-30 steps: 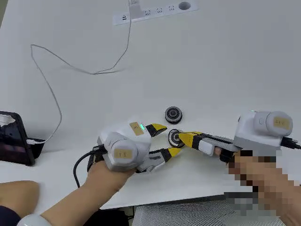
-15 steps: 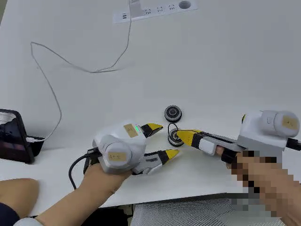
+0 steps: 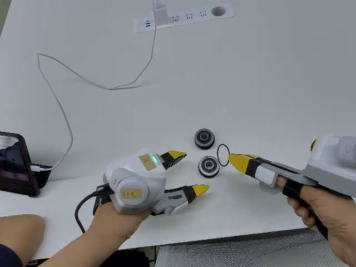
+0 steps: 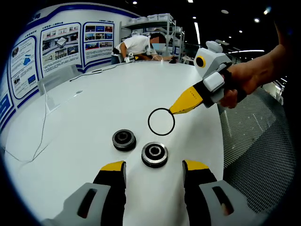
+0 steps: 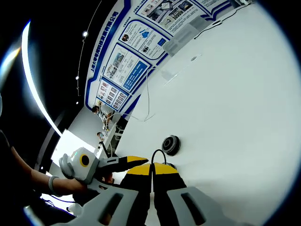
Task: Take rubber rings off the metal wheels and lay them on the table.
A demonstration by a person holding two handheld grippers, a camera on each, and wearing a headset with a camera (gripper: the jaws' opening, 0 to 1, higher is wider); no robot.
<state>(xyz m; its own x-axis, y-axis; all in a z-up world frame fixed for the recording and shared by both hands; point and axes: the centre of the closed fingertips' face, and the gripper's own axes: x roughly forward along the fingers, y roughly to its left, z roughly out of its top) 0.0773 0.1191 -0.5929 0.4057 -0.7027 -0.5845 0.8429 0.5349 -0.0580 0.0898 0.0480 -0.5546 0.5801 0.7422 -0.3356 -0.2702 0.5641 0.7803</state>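
A thin black rubber ring [image 3: 223, 155] is free of both wheels and pinched at the tip of the right gripper [image 3: 231, 158], whose yellow-tipped fingers [image 3: 240, 162] are closed together on it. The ring stands upright, its open loop facing the left gripper view [image 4: 161, 122]. Whether its lower edge touches the counter [image 3: 278, 83] cannot be told.

Two small metal wheels lie flat on the white counter, just beside the ring, toward the near edge and about midway along it. The far wheel [image 3: 204, 138] lies toward the far edge from the ring, and the near wheel [image 3: 209, 166] lies closer to the near edge. The two wheels are close together but apart.

The left gripper [image 3: 192, 172] is held in a hand low over the near edge, pointing at the near wheel. Its fingers [image 3: 177, 155] are spread wide apart and hold nothing.

Farther out, a white power strip [image 3: 183, 15] lies along the far edge. A thin grey cable [image 3: 61, 105] runs from it across the counter to a dark phone [image 3: 16, 164] at the left edge.
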